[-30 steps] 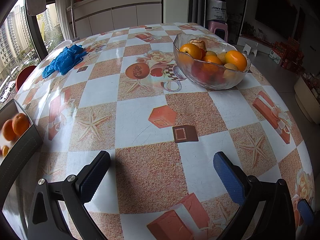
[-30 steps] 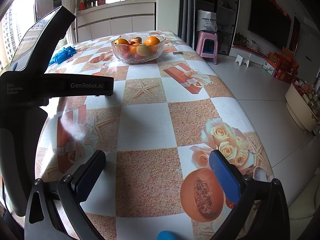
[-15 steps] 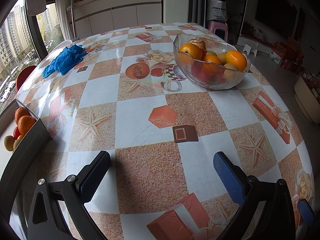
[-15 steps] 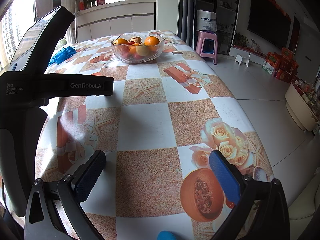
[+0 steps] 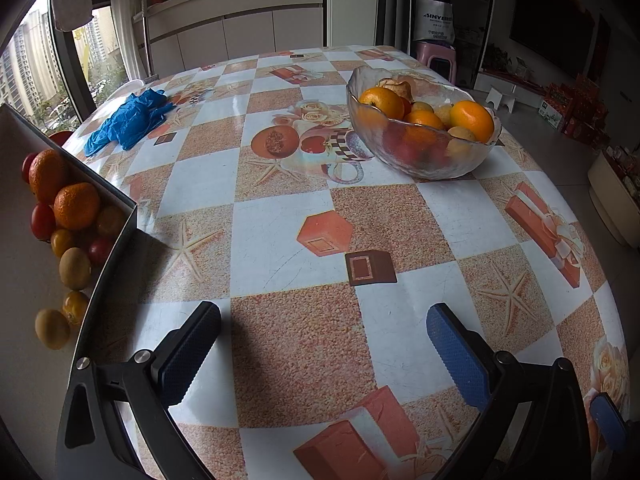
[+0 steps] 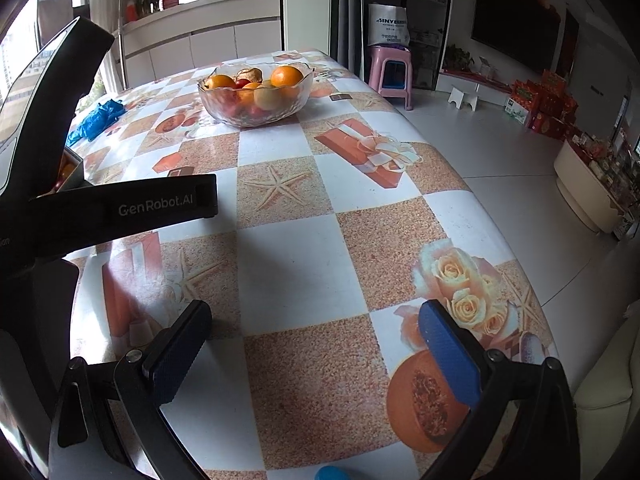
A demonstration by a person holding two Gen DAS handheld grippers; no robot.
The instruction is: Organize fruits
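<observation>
Glossy checked tablecloth (image 5: pixel 280 240), scalloped glass bowl (image 5: pixel 424 160) of oranges, both tools (image 5: pixel 322 344) (image 6: pixel 314 338) spread wide, empty

Box of fruit (image 5: pixel 76 216) at left now farther into the left wrist view, more fruit visible.

You're in a home: patterned dining counter (image 5: pixel 280 208), white cabinets (image 5: pixel 240 36), wall television (image 6: pixel 516 28), pink stool (image 6: pixel 390 74)

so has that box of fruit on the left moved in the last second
Yes. In the left wrist view the box of fruit has come further in from the left edge and tilted up, toward the blue gloves, which sit in the same spot on the tablecloth.
</observation>
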